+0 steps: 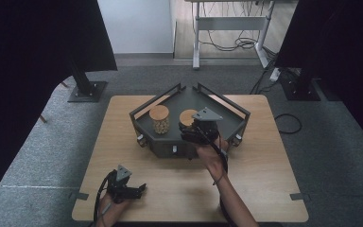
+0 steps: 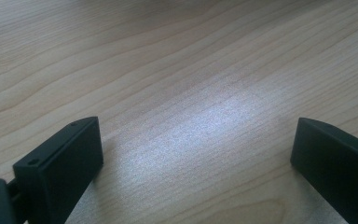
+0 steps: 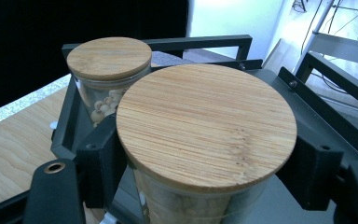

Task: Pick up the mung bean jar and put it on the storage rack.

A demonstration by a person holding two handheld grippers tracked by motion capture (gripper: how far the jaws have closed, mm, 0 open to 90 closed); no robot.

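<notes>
Two glass jars with bamboo lids, filled with pale round pieces, are in a dark grey railed tray (image 1: 163,146) at the back of the wooden table (image 1: 179,189). My right gripper (image 1: 189,128) is shut on the right jar (image 1: 187,116), its black pads (image 3: 103,161) pressing the glass just under the lid (image 3: 205,126). Whether that jar's base rests on the tray floor is hidden. The left jar (image 1: 159,118) (image 3: 108,58) stands free beside it. My left gripper (image 1: 141,189) lies near the table's front left corner, open (image 2: 196,135) over bare wood.
The tray's black rails (image 3: 200,42) rise behind and to the right of the jars. Two black stands (image 1: 86,87) (image 1: 302,85) sit on the carpet beyond the table. A desk frame with loose cables (image 1: 231,28) is farther back.
</notes>
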